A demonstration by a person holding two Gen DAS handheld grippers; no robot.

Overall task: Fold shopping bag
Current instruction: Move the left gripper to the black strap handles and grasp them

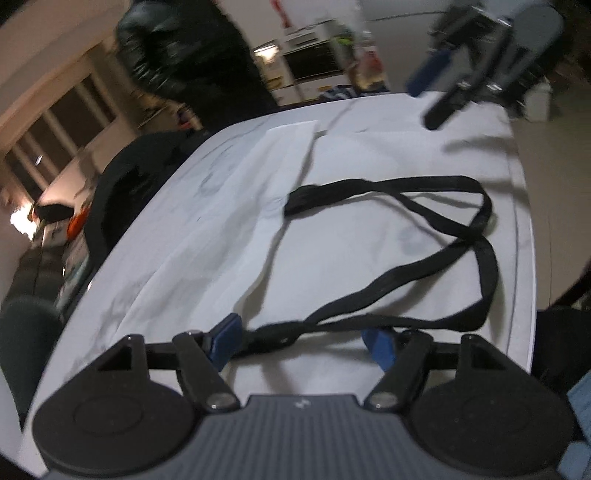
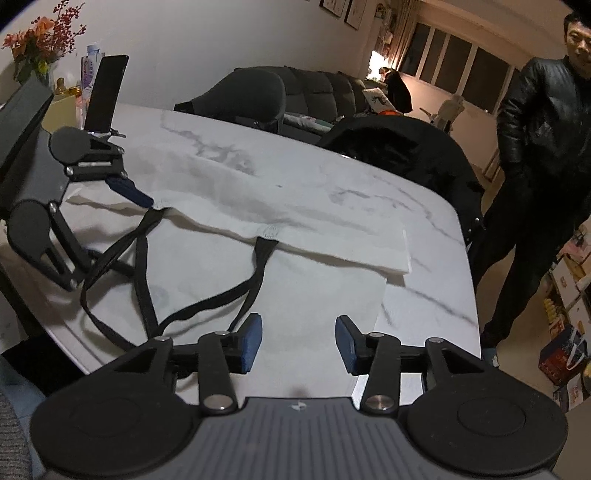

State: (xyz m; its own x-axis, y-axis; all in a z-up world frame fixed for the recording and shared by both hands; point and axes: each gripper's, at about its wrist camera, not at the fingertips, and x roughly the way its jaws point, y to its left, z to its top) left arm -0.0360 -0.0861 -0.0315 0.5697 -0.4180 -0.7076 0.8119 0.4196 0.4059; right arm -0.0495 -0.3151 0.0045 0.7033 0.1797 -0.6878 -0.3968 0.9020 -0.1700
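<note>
A white cloth shopping bag [image 1: 229, 221] [image 2: 295, 266] lies flat on the marble table [image 2: 424, 206], with one long side folded over its middle. Its black handles [image 1: 424, 182] [image 2: 142, 280] sprawl in loops across the cloth. My left gripper [image 1: 303, 343] stands open low at the bag's mouth end, and a handle strap runs loosely between its blue pads [image 1: 225, 339]. In the right wrist view, my left gripper [image 2: 107, 236] sits at the left. My right gripper [image 2: 299, 345] hovers open over the bag's near edge with nothing between its fingers. It shows blurred at the top right [image 1: 439, 110].
A person in a black jacket [image 2: 535, 147] [image 1: 192, 55] stands beyond the table's far corner. A black chair draped with a dark coat [image 2: 406, 147] is pushed against the table. A phone on a stand [image 2: 105, 92] and flowers [image 2: 40, 33] sit near the left end.
</note>
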